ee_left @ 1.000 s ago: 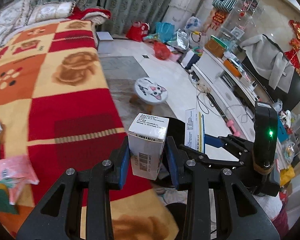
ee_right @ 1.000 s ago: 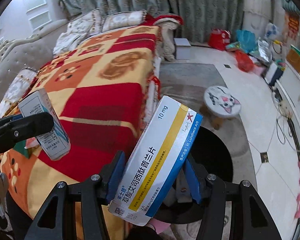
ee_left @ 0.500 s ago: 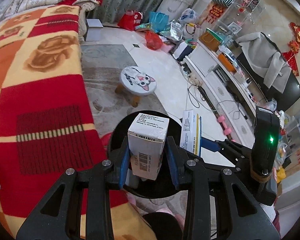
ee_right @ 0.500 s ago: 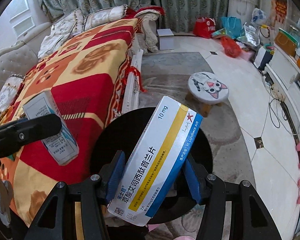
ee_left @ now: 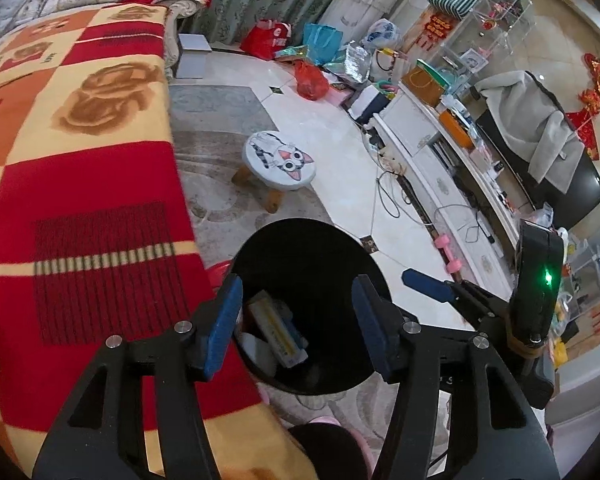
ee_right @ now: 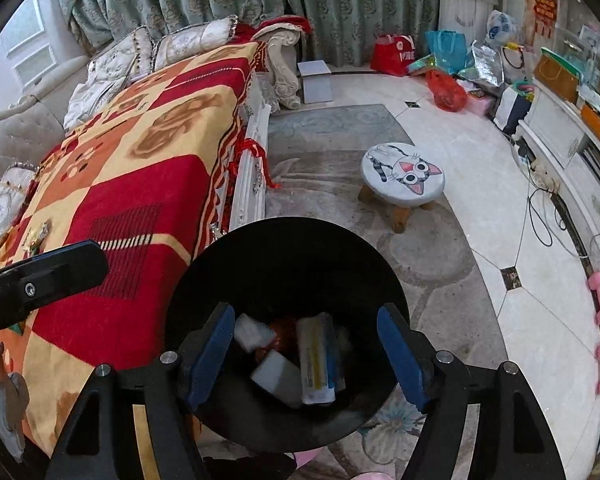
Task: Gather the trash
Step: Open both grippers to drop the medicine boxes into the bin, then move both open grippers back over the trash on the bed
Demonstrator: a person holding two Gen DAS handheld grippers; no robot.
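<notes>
Right now both grippers hang over the black bin point(ee_right: 284, 264), which sits directly below and ahead of their tips, hard against the sofa edge. The left gripper point(ee_left: 298, 320) has its jaws opening with nothing between them, and the right gripper point(ee_right: 306, 354) is opening too, equally empty. The trash lies well beneath them at the bottom of the bin: a long carton with a yellow stripe point(ee_right: 318, 360), a small white box point(ee_right: 276, 376) tipped on a corner, and another pale box point(ee_right: 254, 334) beside them.

The likely trouble from here is a knock. The bin looks light, thin-walled and round, flaring toward its rim, so a finger catching that rim on the way out could tip it onto the rug and spill the boxes. The two tools also hang close together, and the left one's finger shows at the left edge of the right wrist view, so a careless swing could clash them.

The cartons are stiff printed cardboard with sharp edges; the blue pads point(ee_left: 222, 322) look rubbery and flat. To the left of the grippers the blanket point(ee_left: 80, 184) is fuzzy, checked in red, orange and cream. Ahead stands a small round stool point(ee_right: 402, 174) with a cartoon cat face, on glossy tile.
</notes>
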